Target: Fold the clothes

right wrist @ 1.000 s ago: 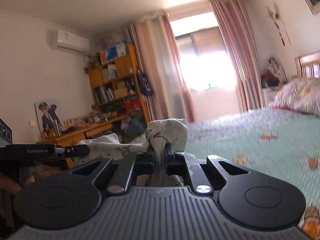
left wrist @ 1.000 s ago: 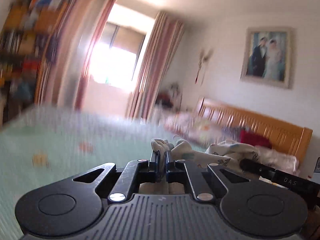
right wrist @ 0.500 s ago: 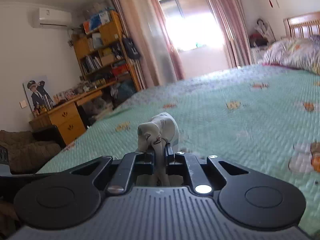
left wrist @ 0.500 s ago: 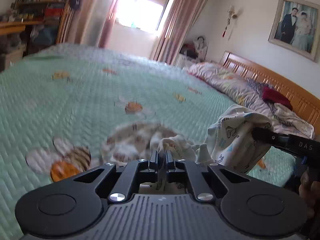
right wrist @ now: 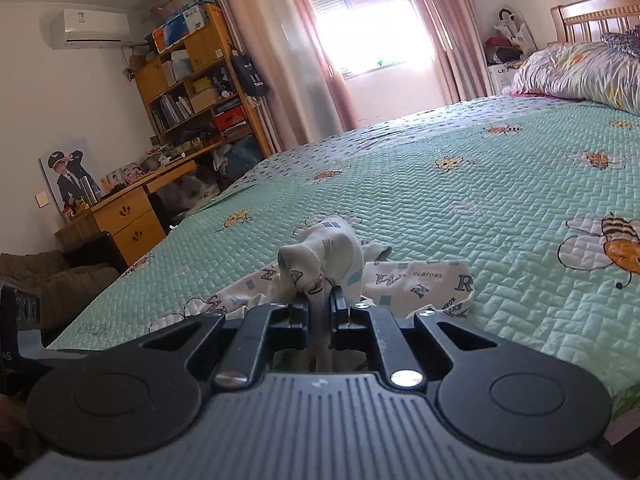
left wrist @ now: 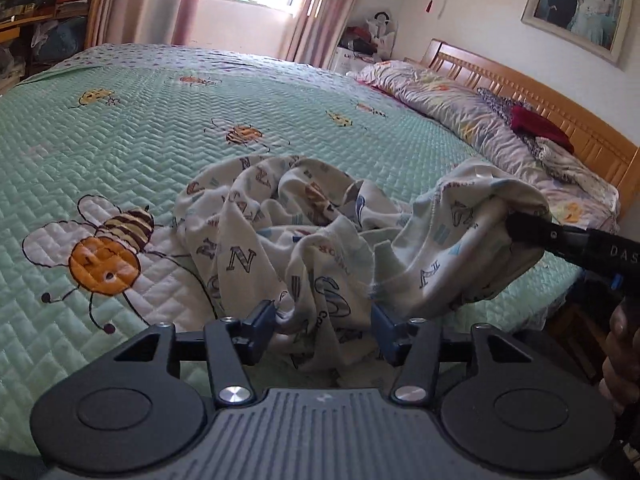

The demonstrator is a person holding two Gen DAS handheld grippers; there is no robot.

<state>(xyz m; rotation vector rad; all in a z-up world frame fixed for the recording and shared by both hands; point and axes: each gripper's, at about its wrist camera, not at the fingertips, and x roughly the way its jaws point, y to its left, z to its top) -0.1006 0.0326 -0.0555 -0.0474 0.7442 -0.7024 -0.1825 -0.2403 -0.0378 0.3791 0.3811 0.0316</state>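
Note:
A white garment printed with letters lies crumpled on the green quilted bed. My left gripper is open, its jaws wide apart on either side of a fold of the cloth at the bed's near edge. My right gripper is shut on a bunched corner of the same garment. In the left wrist view the right gripper's fingers hold that corner lifted at the right.
The bed's near edge lies just under both grippers. Pillows and a rumpled quilt lie along the wooden headboard. A desk and bookshelf stand beyond the bed's foot, by the curtained window.
Both grippers came down to the bed with the garment. The left gripper, shut on the cloth before, has opened and let it go. The right gripper stays shut on its corner.

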